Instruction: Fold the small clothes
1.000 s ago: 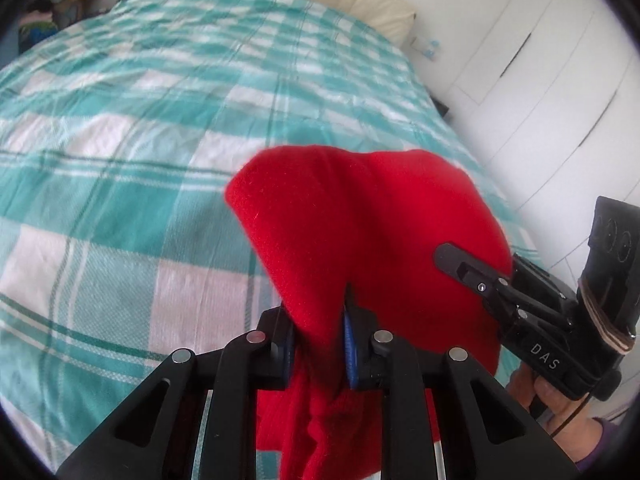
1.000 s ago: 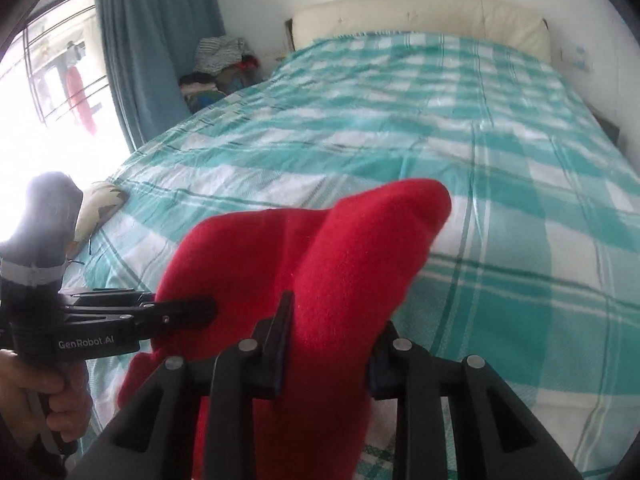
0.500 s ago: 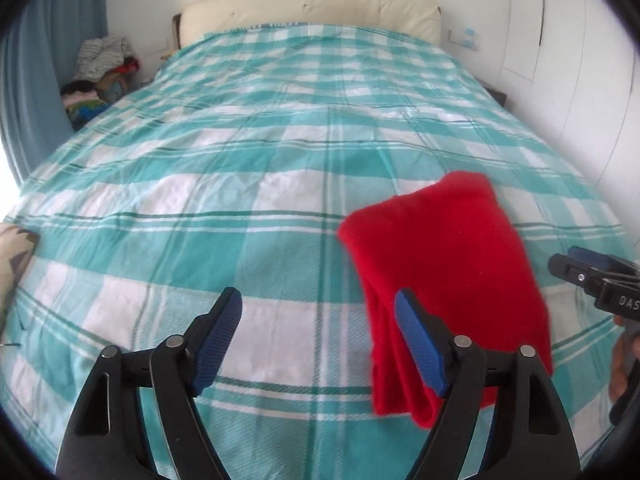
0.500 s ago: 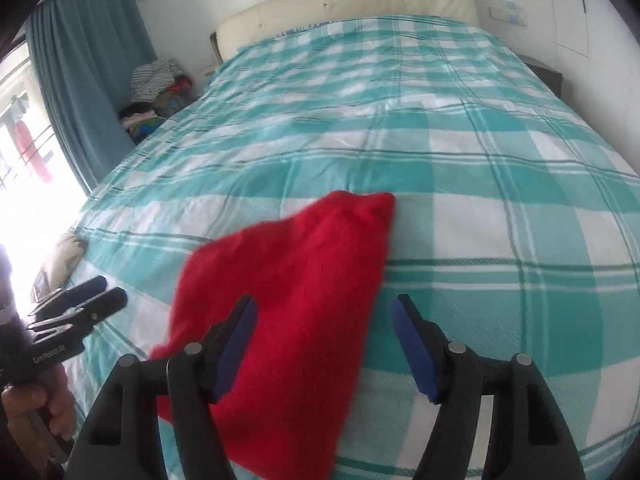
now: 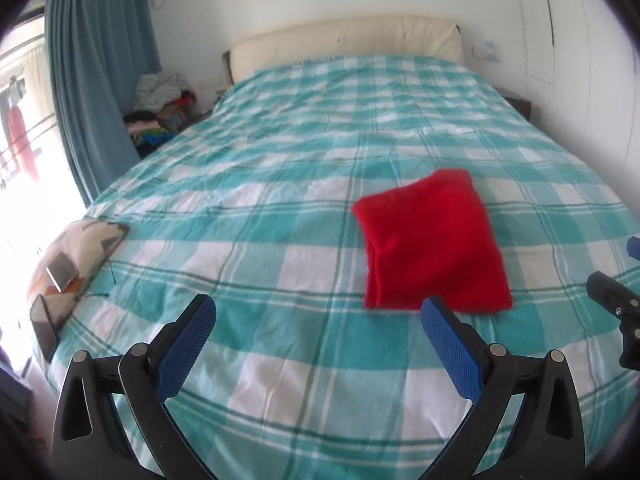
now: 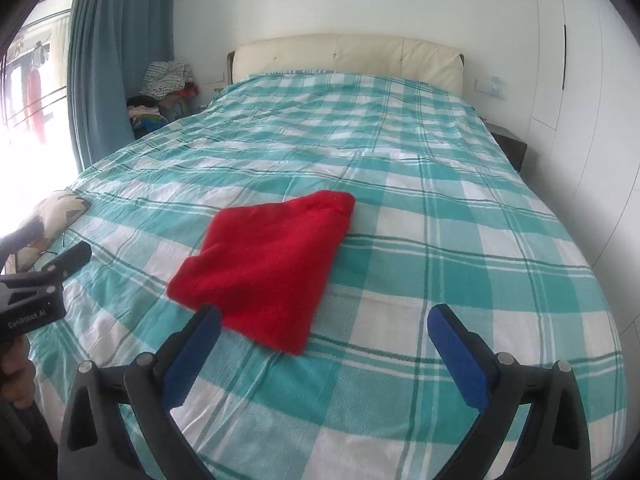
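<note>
A folded red cloth (image 5: 434, 240) lies flat on the teal-and-white checked bed cover (image 5: 280, 216), seen also in the right wrist view as the red cloth (image 6: 268, 268). My left gripper (image 5: 318, 308) hangs over the bed, short of the cloth and to its left, jaws opening wide with nothing between them. My right gripper (image 6: 324, 318) hovers just short of the cloth's near edge, jaws opening wide as well, nothing pressed between the pads. Each gripper's tip shows at the edge of the other's view: the right gripper (image 5: 616, 300), the left gripper (image 6: 60, 260).
A patterned cushion (image 5: 76, 248) with two phones (image 5: 60, 268) lies at the bed's left edge. A cream headboard (image 5: 344, 40) stands at the far end. A blue curtain (image 5: 100, 80) and a pile of clothes (image 5: 160, 108) are at the far left. White wardrobe doors (image 6: 580, 80) line the right.
Both grippers let go of the red cloth, opened wide and drew back and up. The cloth now lies folded flat on the bed.
</note>
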Demonstrator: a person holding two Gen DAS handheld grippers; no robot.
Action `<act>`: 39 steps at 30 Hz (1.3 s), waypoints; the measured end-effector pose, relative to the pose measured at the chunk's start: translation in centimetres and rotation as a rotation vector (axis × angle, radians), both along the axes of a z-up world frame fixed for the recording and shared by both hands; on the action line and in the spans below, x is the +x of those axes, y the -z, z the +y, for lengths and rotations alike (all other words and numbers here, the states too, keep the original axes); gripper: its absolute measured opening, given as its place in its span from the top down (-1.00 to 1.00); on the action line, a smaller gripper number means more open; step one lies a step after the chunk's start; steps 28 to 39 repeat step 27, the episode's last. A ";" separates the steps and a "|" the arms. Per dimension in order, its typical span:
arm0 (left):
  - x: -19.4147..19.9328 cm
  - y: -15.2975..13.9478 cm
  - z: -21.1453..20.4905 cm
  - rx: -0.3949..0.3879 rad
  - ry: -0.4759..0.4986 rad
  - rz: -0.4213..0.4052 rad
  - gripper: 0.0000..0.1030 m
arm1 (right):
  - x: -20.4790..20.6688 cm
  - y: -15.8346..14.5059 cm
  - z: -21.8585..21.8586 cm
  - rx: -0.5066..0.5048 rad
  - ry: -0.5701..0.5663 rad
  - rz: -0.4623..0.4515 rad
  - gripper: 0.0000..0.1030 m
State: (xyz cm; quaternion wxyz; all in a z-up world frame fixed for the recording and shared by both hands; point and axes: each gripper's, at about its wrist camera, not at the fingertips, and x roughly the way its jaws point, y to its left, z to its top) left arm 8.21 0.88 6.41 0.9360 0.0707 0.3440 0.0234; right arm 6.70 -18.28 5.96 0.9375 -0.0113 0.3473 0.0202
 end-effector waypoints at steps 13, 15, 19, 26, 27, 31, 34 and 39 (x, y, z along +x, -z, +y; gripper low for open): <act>-6.4 -0.8 -1.6 -0.068 0.039 0.042 -0.99 | -7.6 -0.7 3.2 -0.104 -0.042 0.069 -0.98; -6.5 -0.7 -1.8 -0.060 0.038 0.040 -0.99 | -7.8 -0.8 3.0 -0.110 -0.027 0.067 -0.98; -6.6 -0.6 -1.7 -0.070 0.050 0.045 -0.99 | -7.9 -0.9 2.5 -0.110 -0.003 0.071 -0.98; -7.1 -0.7 -2.0 -0.065 0.044 0.029 -0.99 | -7.8 -1.1 2.3 -0.096 -0.001 0.069 -0.98; -7.2 -0.8 -2.0 -0.057 0.041 0.022 -0.99 | -7.8 -1.1 2.3 -0.092 -0.002 0.068 -0.98; -7.2 -0.8 -2.0 -0.057 0.041 0.022 -0.99 | -7.8 -1.1 2.3 -0.092 -0.002 0.068 -0.98; -7.2 -0.8 -2.0 -0.057 0.041 0.022 -0.99 | -7.8 -1.1 2.3 -0.092 -0.002 0.068 -0.98; -7.2 -0.8 -2.0 -0.057 0.041 0.022 -0.99 | -7.8 -1.1 2.3 -0.092 -0.002 0.068 -0.98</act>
